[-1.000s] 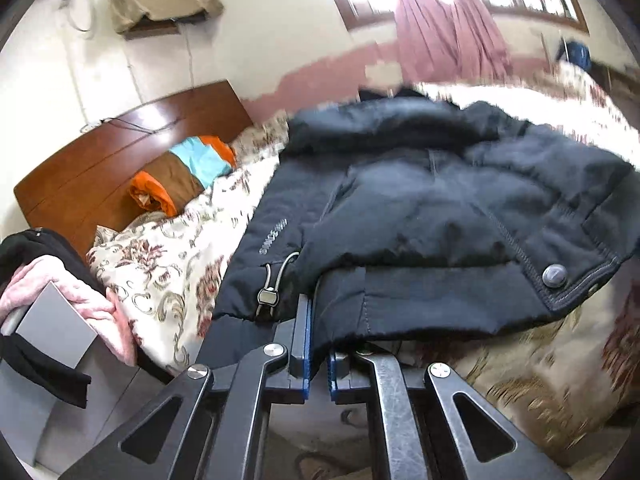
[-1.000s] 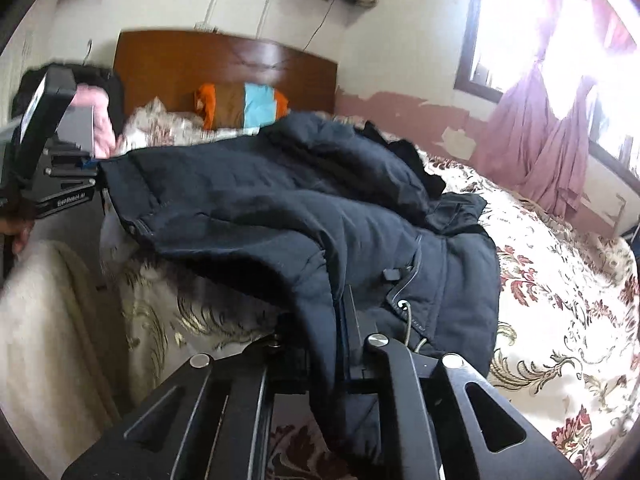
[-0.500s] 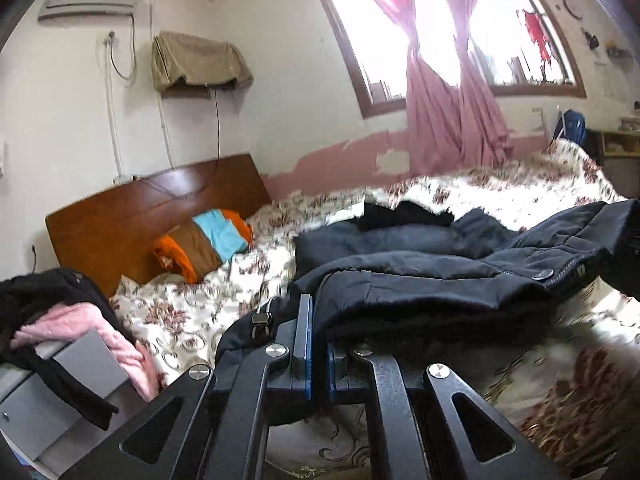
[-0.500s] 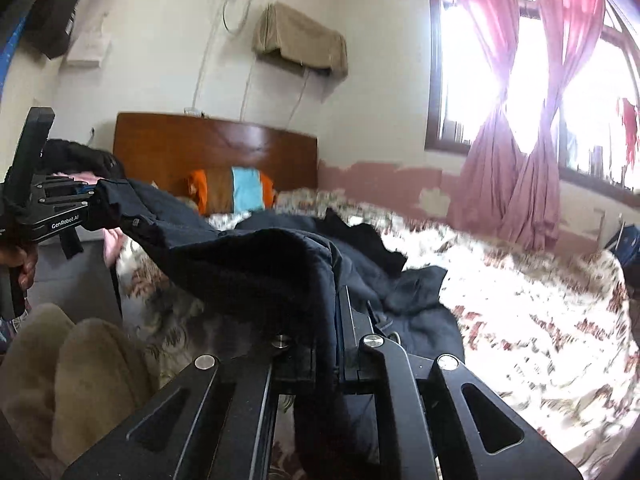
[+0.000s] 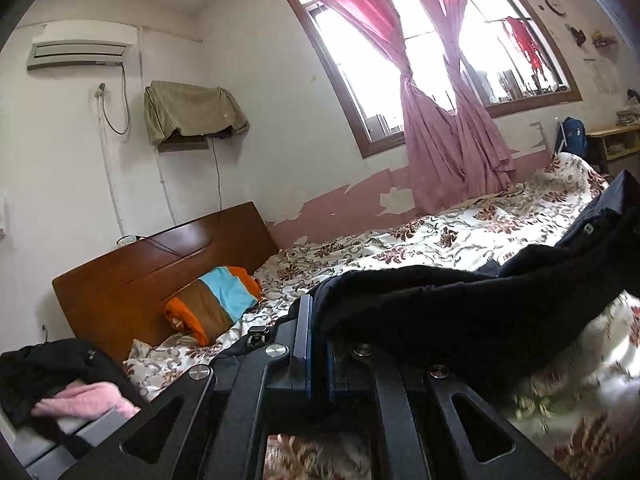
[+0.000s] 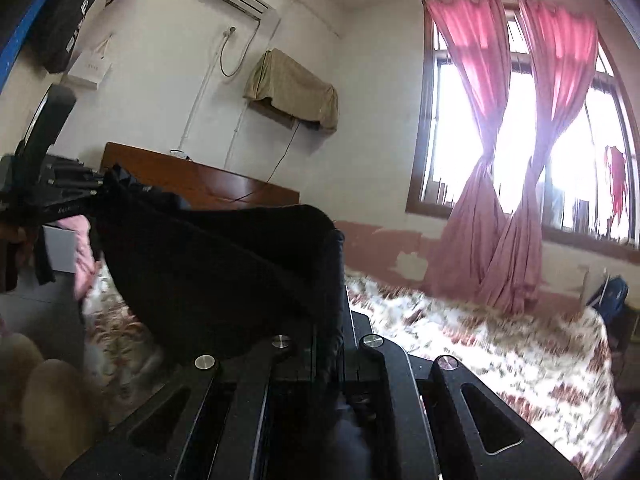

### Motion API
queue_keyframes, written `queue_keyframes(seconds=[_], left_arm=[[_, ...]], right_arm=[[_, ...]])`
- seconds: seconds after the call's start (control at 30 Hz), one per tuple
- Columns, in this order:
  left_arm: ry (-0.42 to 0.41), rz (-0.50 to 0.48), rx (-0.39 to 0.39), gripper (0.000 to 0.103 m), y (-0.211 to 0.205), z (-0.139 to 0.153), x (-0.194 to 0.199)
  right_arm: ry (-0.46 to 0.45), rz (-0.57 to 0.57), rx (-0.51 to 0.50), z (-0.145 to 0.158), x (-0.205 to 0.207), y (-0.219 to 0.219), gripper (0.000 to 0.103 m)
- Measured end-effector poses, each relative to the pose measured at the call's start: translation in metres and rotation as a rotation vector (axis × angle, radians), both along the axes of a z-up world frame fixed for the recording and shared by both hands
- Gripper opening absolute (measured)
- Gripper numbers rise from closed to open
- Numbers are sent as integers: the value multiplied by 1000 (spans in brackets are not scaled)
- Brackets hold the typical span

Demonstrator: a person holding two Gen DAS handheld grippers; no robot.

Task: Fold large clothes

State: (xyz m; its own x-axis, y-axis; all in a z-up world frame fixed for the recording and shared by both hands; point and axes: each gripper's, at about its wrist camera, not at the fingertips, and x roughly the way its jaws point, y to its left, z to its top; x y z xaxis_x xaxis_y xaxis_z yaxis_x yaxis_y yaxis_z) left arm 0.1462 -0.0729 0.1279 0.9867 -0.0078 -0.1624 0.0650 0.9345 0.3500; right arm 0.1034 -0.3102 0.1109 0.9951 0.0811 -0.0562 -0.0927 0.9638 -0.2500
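Black gripper with blue-edged fingers, silver screws.

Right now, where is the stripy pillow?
In the left wrist view, the stripy pillow lies at the left, on the flowery bedspread against the wooden headboard.

We see a matt black cloth jacket, soft and thick. Our left claw is matt black plastic with shiny metal screws, as is the right claw. The bedspread is flowered cloth, the headboard glossy wood, the curtains thin pink cloth.
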Motion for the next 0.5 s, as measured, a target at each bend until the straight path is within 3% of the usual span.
queue_keyframes(seconds=[0.33,0.5], left_arm=[[62,37,70,5,-25,18,119],[64,42,58,5,-30,15,160]], right_arm=[[-39,-10,-22,13,102,-4,6],[-31,-32,-22,13,140,-2,6]])
